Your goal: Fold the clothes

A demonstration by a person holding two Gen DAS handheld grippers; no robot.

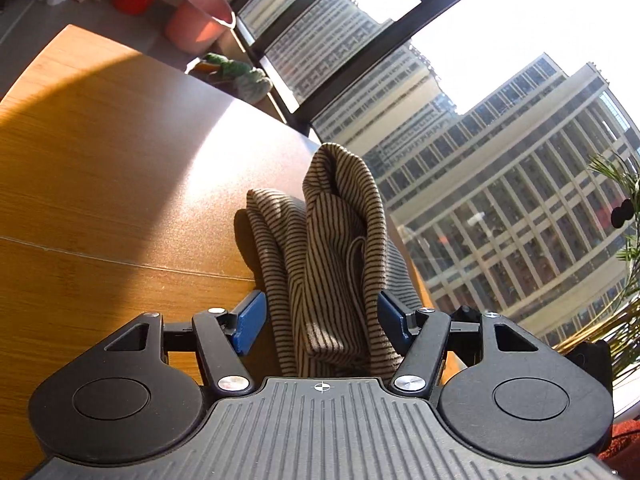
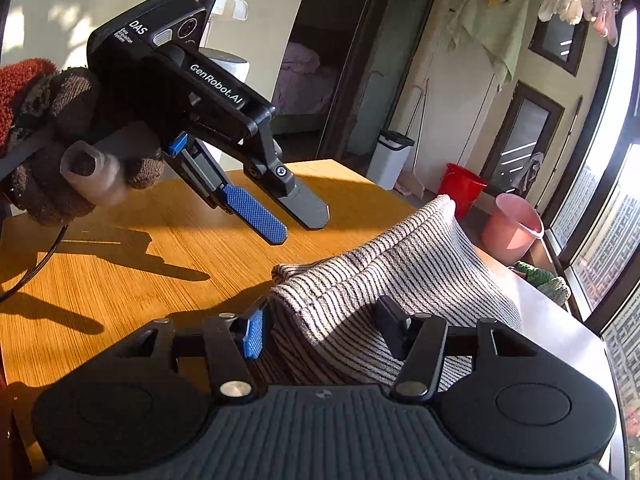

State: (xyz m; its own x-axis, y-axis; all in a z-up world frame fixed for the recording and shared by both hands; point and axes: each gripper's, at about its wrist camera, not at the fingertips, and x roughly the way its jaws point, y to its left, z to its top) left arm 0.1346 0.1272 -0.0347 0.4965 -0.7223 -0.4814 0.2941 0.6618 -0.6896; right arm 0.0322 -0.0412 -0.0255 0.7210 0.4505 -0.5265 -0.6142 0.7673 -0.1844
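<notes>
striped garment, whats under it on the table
The striped garment lies bunched on the bare wooden table. Its folds cover the surface directly beneath, so anything under them cannot be seen.

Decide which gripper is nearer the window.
Right. The right gripper is at the cloth by the window-side edge of the table; the left gripper hangs over the table on the cloth's far side, further from the window.

Left gripper body: "DAS", "GenRobot.AI"; small print beneath unreadable.
</notes>
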